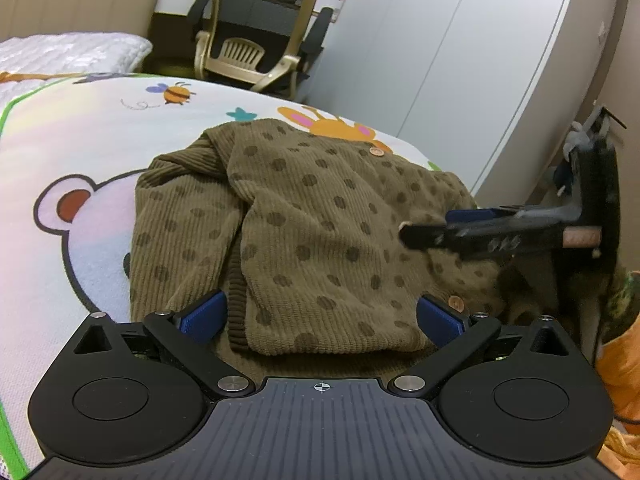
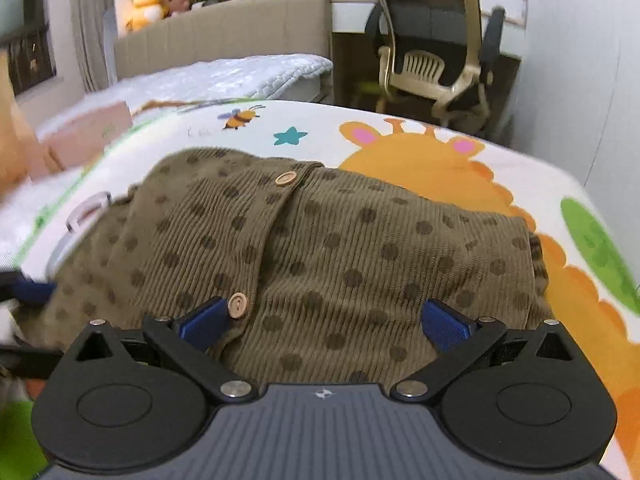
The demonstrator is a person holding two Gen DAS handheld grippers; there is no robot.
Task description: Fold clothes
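Observation:
An olive-brown knitted cardigan [image 1: 304,232] with dark dots and wooden buttons lies folded into a compact bundle on a cartoon-printed mat [image 1: 80,152]. My left gripper [image 1: 320,316] hovers open over the bundle's near edge, nothing between its blue pads. My right gripper [image 2: 324,322] is open too, over the near part of the cardigan [image 2: 340,264] beside the button placket. In the left wrist view the right gripper [image 1: 432,232] shows from the side, blurred, above the bundle's right part. A blue pad of the left gripper [image 2: 34,290] peeks in at the right wrist view's left edge.
The mat [image 2: 440,160] covers a bed. A white quilt [image 2: 240,76] and beige headboard [image 2: 224,28] lie behind it, a pink box [image 2: 92,132] at the left. An office chair [image 1: 256,36] stands past the bed and white wardrobe doors [image 1: 460,60] to the right. Orange fabric [image 1: 620,372] sits at the right edge.

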